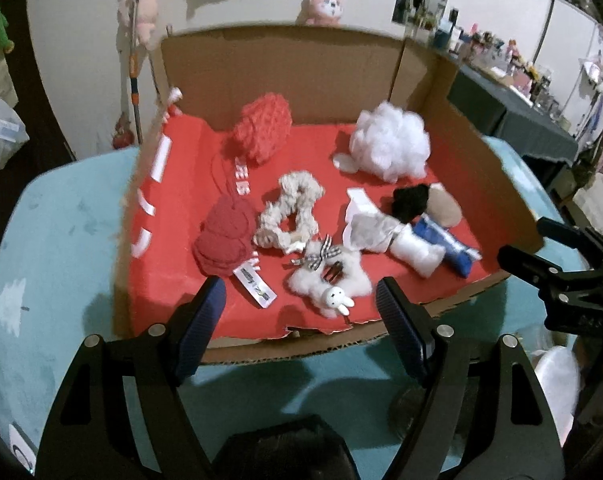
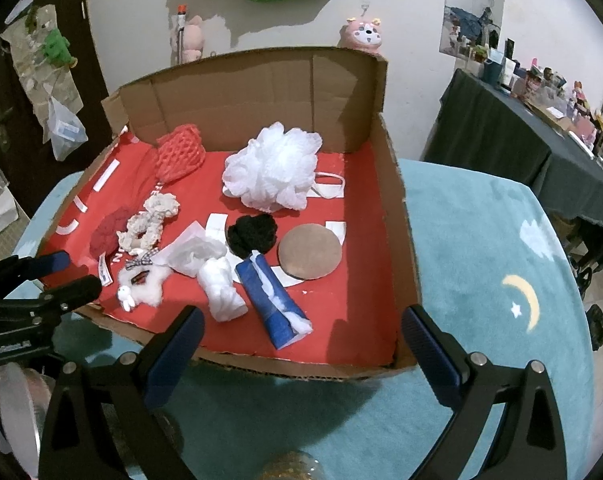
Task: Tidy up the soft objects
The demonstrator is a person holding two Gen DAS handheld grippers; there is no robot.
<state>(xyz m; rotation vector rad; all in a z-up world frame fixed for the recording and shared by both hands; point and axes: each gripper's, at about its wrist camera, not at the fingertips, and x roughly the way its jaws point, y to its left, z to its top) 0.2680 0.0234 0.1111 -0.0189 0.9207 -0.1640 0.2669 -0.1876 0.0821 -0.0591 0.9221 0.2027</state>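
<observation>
two grippers hang over the near edge of a cardboard box (image 2: pixel 397 208) on a teal-covered worktop (image 2: pixel 481 240), its red floor strewn with soft things waiting to be sorted. seen from the left wrist, the left gripper (image 1: pixel 301 308) stands with its jaws apart and nothing between them, and the white fluffy clip with a small rabbit (image 1: pixel 333 284) lies straight ahead at twelve o'clock, just beyond the fingertips and nearest the box's torn front lip; a cream scrunchie (image 1: pixel 289 212) sits farther out at about twelve, a dark red scrunchie (image 1: pixel 225 240) at eleven. seen from the right wrist, the right gripper (image 2: pixel 305 336) is likewise spread wide and empty, and a blue roll with white stuffing (image 2: pixel 271 304) lies at about eleven o'clock, its long axis slanting from ten towards four; a white wad (image 2: pixel 221 288) rests touching or just beside it at ten, a tan round pad (image 2: pixel 309 254) at twelve, a white mesh puff (image 2: pixel 273 168) well beyond. judged from this layout, the left hand is the nearer one for the rabbit clip and the scrunchies, the right for the roll and the pad; where each item should end up cannot be told.
</observation>
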